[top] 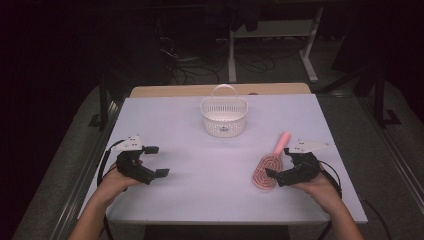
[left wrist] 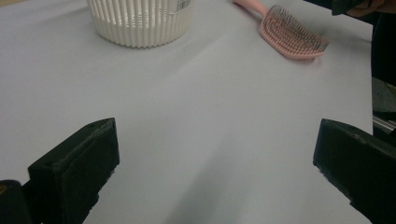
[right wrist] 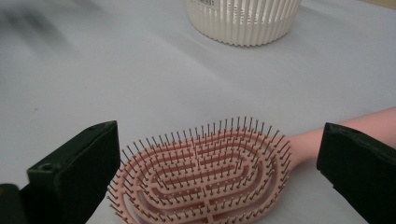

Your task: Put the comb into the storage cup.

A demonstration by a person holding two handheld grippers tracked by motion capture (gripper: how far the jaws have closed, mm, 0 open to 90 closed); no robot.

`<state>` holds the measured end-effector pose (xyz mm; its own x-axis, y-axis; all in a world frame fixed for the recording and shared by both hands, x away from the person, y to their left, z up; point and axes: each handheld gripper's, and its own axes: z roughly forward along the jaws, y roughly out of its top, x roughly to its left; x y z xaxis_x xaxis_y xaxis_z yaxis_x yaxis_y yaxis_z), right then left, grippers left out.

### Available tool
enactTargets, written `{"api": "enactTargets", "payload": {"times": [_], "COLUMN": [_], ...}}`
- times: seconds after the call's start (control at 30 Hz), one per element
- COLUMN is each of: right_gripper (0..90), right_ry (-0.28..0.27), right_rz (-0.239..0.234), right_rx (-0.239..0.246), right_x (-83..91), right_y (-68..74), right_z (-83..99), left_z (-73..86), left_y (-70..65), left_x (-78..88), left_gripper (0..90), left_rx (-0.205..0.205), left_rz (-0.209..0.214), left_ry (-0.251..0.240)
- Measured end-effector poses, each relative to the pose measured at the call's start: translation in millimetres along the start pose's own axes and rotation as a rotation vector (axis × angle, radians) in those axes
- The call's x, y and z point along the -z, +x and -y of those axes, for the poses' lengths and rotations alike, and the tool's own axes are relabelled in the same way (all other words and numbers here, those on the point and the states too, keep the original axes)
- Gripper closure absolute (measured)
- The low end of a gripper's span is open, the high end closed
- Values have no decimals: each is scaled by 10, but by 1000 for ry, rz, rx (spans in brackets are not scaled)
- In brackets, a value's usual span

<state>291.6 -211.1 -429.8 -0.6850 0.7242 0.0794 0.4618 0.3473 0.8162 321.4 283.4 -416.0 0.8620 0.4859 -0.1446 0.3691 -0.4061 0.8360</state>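
A pink hairbrush (top: 269,169) lies bristles up on the white table (top: 200,200), right of centre, its handle pointing away. My right gripper (top: 280,163) stands open just beside it. In the right gripper view the brush head (right wrist: 201,177) lies between the wide jaws of the right gripper (right wrist: 215,158), and the handle runs off behind the right-hand jaw; the pads do not press on it. My left gripper (top: 155,161) rests open at the table's left with nothing between its fingers (left wrist: 79,172). A white slatted basket (top: 224,117) with a handle stands at the back centre.
The left gripper view looks across bare table to the basket (left wrist: 140,23) and the brush (left wrist: 292,35). The basket (right wrist: 243,21) stands beyond the brush in the right gripper view. Dark floor, cables and a stand's legs (top: 270,45) lie behind the table.
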Motion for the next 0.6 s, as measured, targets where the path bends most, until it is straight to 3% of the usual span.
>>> {"api": "enactTargets", "payload": {"times": [0.6], "right_gripper": [0], "right_ry": [34], "right_rz": [6], "right_rx": [-16], "right_x": [-60], "right_y": [-81], "right_z": [-119], "left_z": [29], "left_y": [-2], "left_x": [-26], "left_gripper": [5], "left_rx": [3], "left_rz": [3], "left_ry": [16]}}
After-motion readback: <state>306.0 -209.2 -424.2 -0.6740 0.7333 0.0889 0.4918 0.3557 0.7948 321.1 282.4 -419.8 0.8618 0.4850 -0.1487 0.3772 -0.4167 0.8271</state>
